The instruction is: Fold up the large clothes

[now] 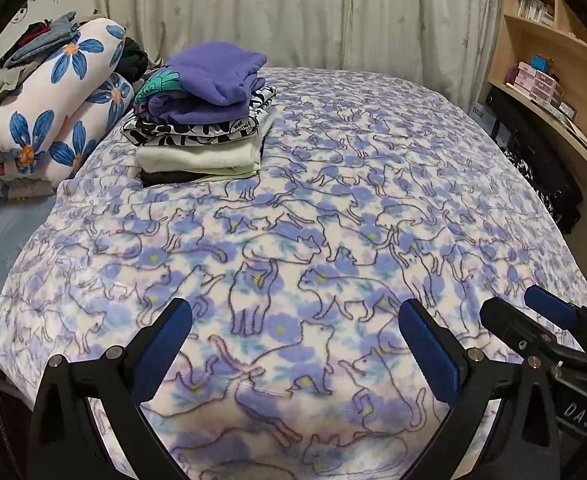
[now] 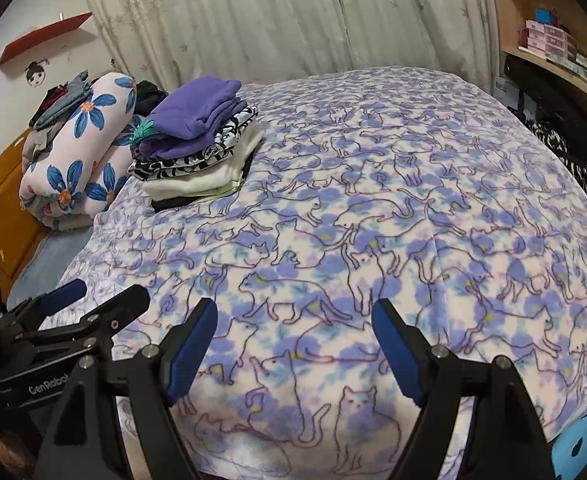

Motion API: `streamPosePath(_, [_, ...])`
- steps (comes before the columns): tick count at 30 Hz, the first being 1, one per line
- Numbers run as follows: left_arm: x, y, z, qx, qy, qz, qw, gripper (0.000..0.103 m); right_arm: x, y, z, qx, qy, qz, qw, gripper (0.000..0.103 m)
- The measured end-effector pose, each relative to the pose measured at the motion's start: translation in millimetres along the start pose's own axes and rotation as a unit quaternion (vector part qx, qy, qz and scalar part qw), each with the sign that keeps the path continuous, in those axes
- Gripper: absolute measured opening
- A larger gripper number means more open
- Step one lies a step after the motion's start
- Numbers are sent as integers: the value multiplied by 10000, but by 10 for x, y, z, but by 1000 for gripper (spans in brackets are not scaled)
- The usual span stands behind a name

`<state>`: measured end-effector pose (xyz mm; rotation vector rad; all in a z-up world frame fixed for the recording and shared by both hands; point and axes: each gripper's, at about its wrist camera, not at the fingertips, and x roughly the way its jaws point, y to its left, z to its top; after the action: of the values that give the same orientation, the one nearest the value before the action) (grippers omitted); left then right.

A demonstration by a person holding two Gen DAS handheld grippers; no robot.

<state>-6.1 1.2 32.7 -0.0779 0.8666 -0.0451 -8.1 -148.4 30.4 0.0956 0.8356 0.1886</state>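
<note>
Folded stack (image 1: 205,116) at bed's (image 1: 333,208) far left, long axis across the bed, folds facing the grippers, purple top (image 1: 217,74) uppermost. Left gripper (image 1: 293,344) and right gripper (image 2: 293,344) spread, empty, above blanket. Curtain (image 1: 293,12) behind; shelves (image 1: 549,52) right.

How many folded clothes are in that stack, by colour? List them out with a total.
Stack of folded clothes, top to bottom as far as the layers can be told apart:
Purple: 2
Black-and-white print: 1
Cream: 1
Pale green: 1
Black: 1
Total: 6
The stack sits on the cat-print blanket.
</note>
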Motion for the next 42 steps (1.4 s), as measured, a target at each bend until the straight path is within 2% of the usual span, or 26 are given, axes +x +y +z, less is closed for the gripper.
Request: streamPosePath(42, [89, -69, -18, -34, -1, 44, 10000, 102, 76, -116, 13, 74, -94, -299, 9995, 80])
